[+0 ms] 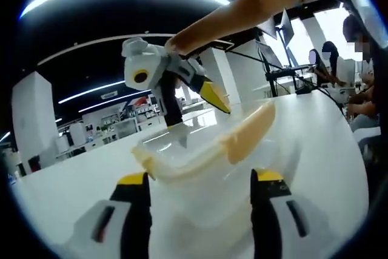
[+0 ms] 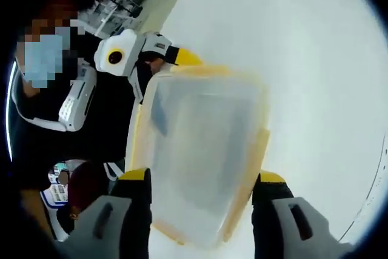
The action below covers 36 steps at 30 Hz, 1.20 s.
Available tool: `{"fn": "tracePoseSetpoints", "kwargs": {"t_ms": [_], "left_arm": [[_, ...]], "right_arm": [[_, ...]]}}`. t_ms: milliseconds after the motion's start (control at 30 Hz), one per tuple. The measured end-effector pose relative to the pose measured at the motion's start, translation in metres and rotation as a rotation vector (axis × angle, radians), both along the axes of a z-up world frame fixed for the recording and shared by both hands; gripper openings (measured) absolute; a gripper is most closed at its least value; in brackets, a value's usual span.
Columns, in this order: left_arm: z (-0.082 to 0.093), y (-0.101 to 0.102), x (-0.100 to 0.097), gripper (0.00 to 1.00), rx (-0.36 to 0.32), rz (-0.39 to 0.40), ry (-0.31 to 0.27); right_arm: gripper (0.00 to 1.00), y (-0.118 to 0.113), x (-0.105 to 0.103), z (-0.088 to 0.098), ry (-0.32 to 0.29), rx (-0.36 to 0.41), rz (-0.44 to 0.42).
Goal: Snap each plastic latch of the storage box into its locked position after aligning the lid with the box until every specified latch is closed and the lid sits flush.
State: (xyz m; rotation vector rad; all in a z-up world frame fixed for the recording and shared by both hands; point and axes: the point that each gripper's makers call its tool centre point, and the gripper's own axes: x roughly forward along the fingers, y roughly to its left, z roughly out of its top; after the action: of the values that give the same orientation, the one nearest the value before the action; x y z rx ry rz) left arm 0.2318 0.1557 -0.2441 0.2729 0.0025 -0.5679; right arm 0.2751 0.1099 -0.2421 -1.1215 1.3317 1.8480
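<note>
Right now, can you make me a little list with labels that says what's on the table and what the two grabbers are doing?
Table: white table
Thing on it: clear storage box with a see-through lid
Latches: pale yellow latches along the edges
Left gripper: jaws open, one on each side of the box
Right gripper: jaws open, spread around the box
Who's there: a person's arm holding the right gripper; other people in the background
</note>
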Motion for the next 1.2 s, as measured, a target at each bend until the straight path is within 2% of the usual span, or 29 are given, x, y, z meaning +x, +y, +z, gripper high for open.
{"fn": "tracePoseSetpoints", "kwargs": {"t_ms": [267,500,567,733,933,1200], "left_arm": [[0.0,0.0,0.0,0.66,-0.005,0.002,0.001],[0.0,-0.001,0.0,0.66,-0.003,0.004,0.0],[-0.001,-0.001,0.0,0.66,-0.005,0.004,0.001],[-0.001,-0.002,0.0,0.67,-0.005,0.003,0.001],[-0.001,-0.002,0.0,0.67,-0.007,0.001,0.001],[-0.001,-0.002,0.0,0.67,-0.01,0.0,0.0]], "right_arm": [[0.74,-0.004,0.005,0.0,-0.013,0.074,0.048],[0.67,-0.005,0.011,0.004,-0.022,0.122,0.062],[0.63,-0.007,0.015,0.006,-0.024,0.115,0.03],[0.57,-0.02,0.019,0.008,-0.043,0.11,0.013],[0.59,-0.038,0.02,0.006,-0.061,0.067,0.023],[0.62,-0.04,0.015,0.004,-0.064,0.048,-0.019]]}}
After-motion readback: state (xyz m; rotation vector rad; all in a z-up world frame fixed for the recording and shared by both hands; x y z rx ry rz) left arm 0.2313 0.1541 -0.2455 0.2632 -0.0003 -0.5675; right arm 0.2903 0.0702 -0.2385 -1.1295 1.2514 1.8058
